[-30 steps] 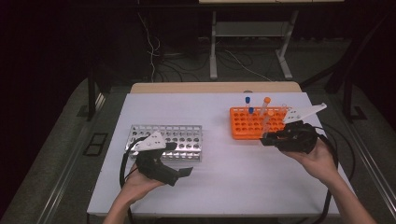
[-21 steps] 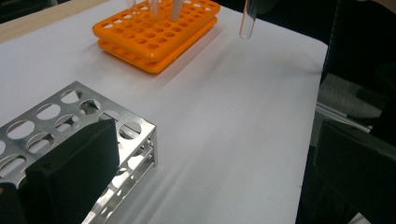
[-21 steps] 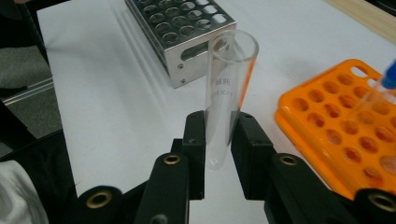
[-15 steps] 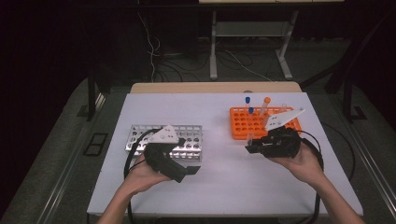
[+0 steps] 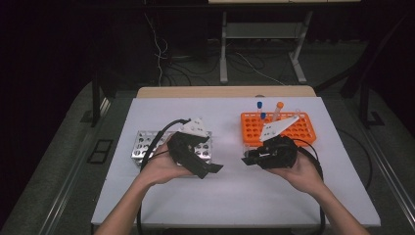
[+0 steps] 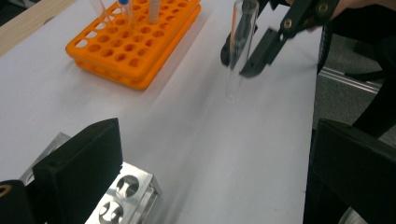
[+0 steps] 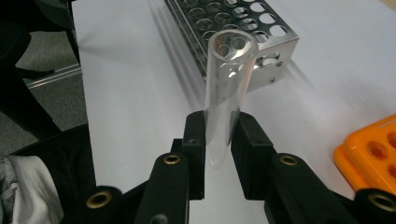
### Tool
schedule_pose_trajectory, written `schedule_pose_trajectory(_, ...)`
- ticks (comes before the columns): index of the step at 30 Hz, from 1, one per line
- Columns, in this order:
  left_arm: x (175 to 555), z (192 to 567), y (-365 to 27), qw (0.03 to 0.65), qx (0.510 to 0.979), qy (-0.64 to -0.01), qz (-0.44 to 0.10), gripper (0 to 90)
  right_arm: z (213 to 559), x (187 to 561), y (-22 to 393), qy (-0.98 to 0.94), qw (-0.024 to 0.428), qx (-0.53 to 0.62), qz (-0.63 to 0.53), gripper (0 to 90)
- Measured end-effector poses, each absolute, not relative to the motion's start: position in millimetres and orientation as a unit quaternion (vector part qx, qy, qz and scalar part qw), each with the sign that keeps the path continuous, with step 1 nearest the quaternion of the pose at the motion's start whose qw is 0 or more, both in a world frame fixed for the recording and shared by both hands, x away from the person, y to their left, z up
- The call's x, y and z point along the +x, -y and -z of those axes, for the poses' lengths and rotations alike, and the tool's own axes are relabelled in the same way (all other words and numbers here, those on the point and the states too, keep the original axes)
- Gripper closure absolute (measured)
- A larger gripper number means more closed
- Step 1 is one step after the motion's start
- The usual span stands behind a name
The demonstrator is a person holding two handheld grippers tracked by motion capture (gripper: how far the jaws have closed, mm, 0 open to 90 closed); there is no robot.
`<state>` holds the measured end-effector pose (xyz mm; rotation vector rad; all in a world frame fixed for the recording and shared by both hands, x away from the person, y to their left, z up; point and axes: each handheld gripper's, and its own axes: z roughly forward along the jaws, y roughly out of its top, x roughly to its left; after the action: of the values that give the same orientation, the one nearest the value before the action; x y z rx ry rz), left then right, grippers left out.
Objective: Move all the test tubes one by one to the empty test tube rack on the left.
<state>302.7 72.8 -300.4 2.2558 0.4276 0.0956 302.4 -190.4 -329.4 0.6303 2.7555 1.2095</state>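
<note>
Between the two racks, above the desk [image 5: 235, 196], my right tool [image 7: 219, 135] pinches a clear glass test tube [image 7: 229, 79] low down; smooth glass may slip. My left tool [image 6: 210, 158] stands spread, empty.

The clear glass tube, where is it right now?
The clear tube is clamped in the right gripper, above the table between the metal rack and orange rack.

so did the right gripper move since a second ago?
Yes. The right gripper, shut on a clear tube, has shifted left off the orange rack toward the table's middle, nearer the metal rack.
</note>
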Motion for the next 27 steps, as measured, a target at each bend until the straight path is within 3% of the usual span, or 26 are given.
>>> schedule_pose_trajectory(17, 321.1, 282.9, -42.2, 0.374, 0.919, -0.127, -0.003, 16.3, 325.8, 300.8, 165.9, -0.898, 0.024, 0.177, -0.401, 75.0)
schedule_pose_trajectory(23, 323.7, 282.3, -37.2, 0.361, 0.926, -0.108, 0.013, 30.4, 325.9, 301.5, 157.6, -0.901, 0.024, 0.169, -0.398, 75.0)
schedule_pose_trajectory(27, 322.8, 281.5, -35.4, 0.358, 0.928, -0.098, 0.016, 45.9, 327.8, 300.8, 152.5, -0.905, 0.025, 0.162, -0.394, 75.0)
